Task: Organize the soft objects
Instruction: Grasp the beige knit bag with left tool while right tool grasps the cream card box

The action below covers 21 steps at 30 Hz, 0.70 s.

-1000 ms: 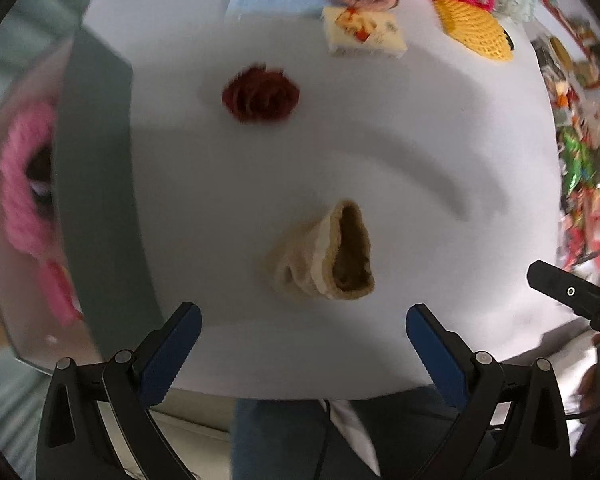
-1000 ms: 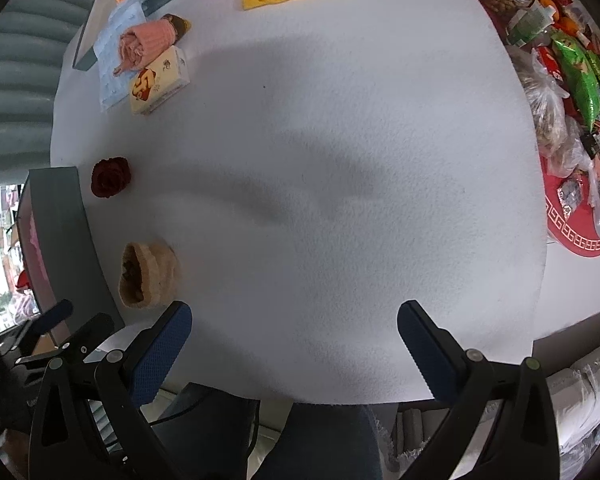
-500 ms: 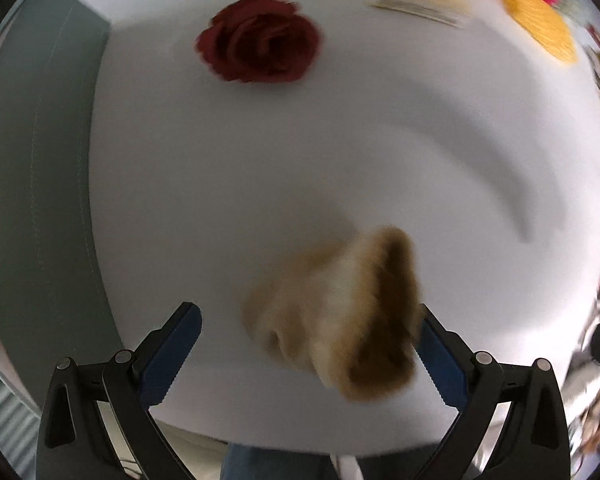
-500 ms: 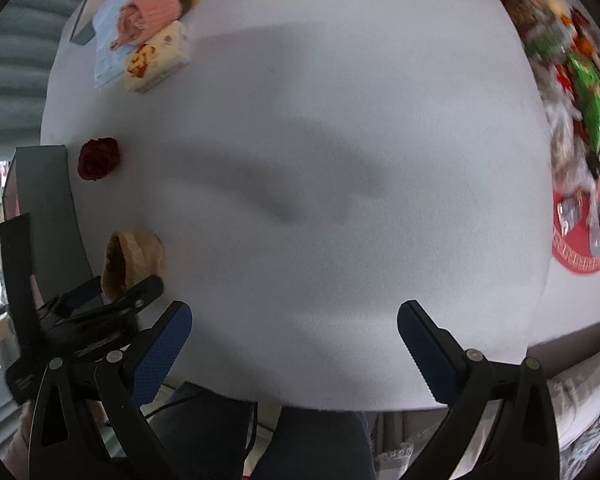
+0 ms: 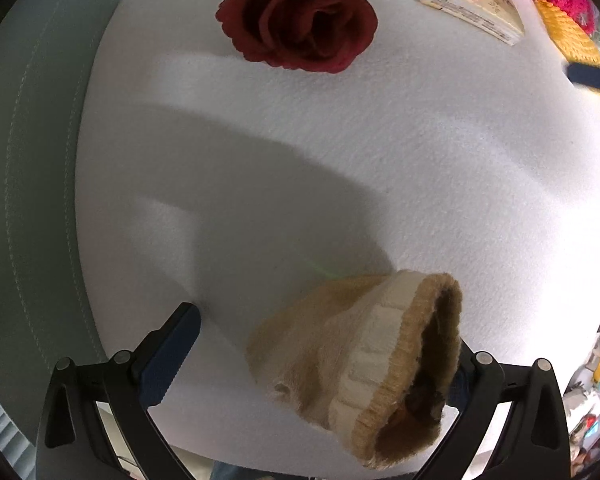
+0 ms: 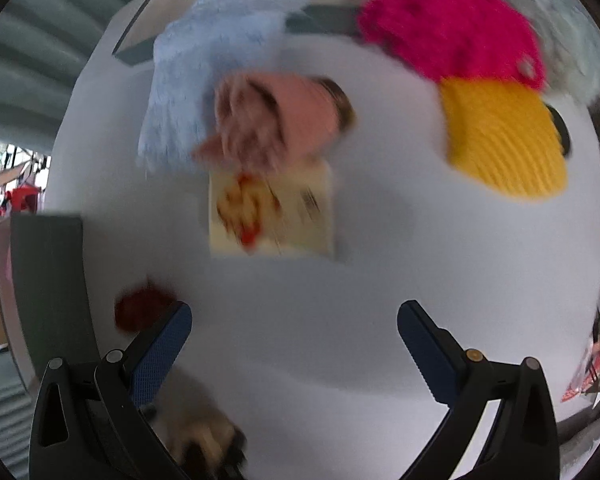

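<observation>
The left hand-held gripper (image 5: 320,360) stands wide, its jaws either side of the beige fuzzy knitted cuff with a ribbed band and brown lining (image 5: 364,364), which lies on the near edge of the white felt surface (image 5: 380,160). The cuff sits nearer the right jaw, so closing evenly on its bunched middle would grip best; pinching only the rim may let it slip. Far beyond lies the dark red fabric rose (image 5: 300,16). The right hand-held gripper (image 6: 296,344) is also wide, holding nothing, facing a blurred cream printed packet (image 6: 272,212).
</observation>
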Motion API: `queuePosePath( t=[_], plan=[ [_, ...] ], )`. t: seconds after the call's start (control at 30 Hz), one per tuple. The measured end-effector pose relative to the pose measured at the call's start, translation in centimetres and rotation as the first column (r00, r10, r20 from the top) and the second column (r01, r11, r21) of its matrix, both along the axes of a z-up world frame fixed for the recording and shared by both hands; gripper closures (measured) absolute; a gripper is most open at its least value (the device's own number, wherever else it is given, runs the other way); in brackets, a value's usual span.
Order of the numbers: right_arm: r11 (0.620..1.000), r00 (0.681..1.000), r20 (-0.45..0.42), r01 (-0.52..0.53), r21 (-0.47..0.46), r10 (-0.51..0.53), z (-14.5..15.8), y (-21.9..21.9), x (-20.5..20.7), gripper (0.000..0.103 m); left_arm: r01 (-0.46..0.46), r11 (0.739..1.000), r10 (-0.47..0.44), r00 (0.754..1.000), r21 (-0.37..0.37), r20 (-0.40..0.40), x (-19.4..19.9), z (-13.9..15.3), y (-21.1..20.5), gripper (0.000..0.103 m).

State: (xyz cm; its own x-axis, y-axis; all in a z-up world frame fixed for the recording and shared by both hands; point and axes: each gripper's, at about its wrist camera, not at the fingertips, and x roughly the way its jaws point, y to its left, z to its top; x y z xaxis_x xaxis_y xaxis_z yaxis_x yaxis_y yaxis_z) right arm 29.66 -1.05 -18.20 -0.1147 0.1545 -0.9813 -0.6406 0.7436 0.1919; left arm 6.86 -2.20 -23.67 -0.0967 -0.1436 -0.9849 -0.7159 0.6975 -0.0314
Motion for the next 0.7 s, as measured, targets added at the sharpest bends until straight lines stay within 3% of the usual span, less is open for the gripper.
queuePosePath(
  t=[0.37,0.43,0.47,0.5,0.7],
  plan=[
    [0.997,0.998,0.052,-0.017,-0.076,0.021,-3.9,5.6,0.6,0.001,0.002,0.999,-0.004,0.999,-0.041,-0.042,1.4,-0.6,1.4,0.0],
    [0.996,0.996,0.084,-0.03,-0.088,0.037,-3.8,5.9,0.6,0.008,0.001,0.999,-0.003,0.999,-0.04,-0.042,1.8,-0.6,1.6,0.0],
    [0.994,0.992,0.115,-0.045,-0.095,0.056,-3.5,5.9,0.5,0.022,0.002,0.999,-0.003,0.999,-0.04,-0.042,1.8,-0.6,1.6,0.0],
    [0.994,0.987,0.141,-0.062,-0.095,0.075,-3.3,6.3,0.6,0.028,0.003,0.999,-0.004,0.999,-0.038,-0.04,1.9,-0.6,1.7,0.0],
    [0.997,0.997,0.036,-0.06,-0.037,0.061,-3.2,3.3,1.1,0.028,0.044,0.999,-0.044,0.998,-0.012,-0.037,2.9,-0.3,0.5,0.0]
  ],
)
